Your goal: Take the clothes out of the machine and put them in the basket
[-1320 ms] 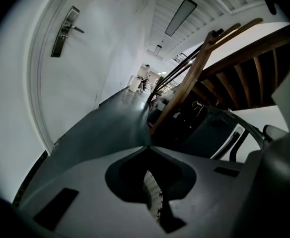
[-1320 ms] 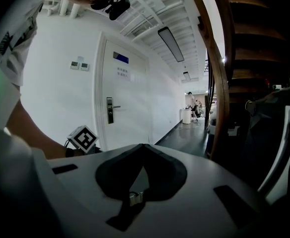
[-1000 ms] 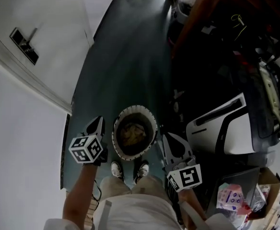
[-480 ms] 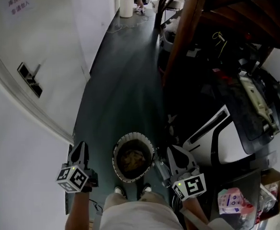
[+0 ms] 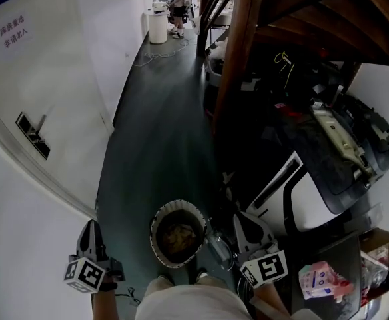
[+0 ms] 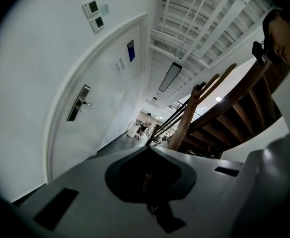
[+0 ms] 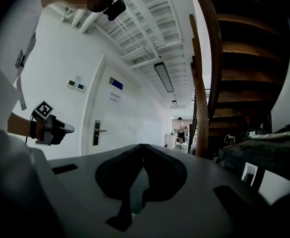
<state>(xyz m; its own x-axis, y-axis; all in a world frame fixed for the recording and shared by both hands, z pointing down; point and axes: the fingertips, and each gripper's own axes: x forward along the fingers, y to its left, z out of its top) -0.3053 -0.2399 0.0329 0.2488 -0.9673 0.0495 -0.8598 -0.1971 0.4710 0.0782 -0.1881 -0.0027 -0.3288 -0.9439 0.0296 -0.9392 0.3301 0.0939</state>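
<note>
Dark green floor point(image 5: 161, 132) runs down a white-walled corridor past a wooden stair post point(image 5: 238, 45). Red writing on the door sign point(image 5: 12, 32) is too small to read. Clothes point(image 5: 179, 235) lie in the round basket point(image 5: 156, 227) at the person's feet, beside the white machine point(image 5: 301, 192). The left gripper point(image 5: 90, 225) and right gripper point(image 5: 238, 219) are closed, holding nothing.

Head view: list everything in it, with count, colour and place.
basket: one, white rim, on the floor at the person's feet
clothes: one heap, brownish, inside the basket
door: one, white, left wall
stair post: one, brown wood, top centre
machine: one, white and black, right
cardboard box: one, brown, lower right
left gripper: one, dark, shut and empty, left of the basket
right gripper: one, pale grey, shut and empty, right of the basket
</note>
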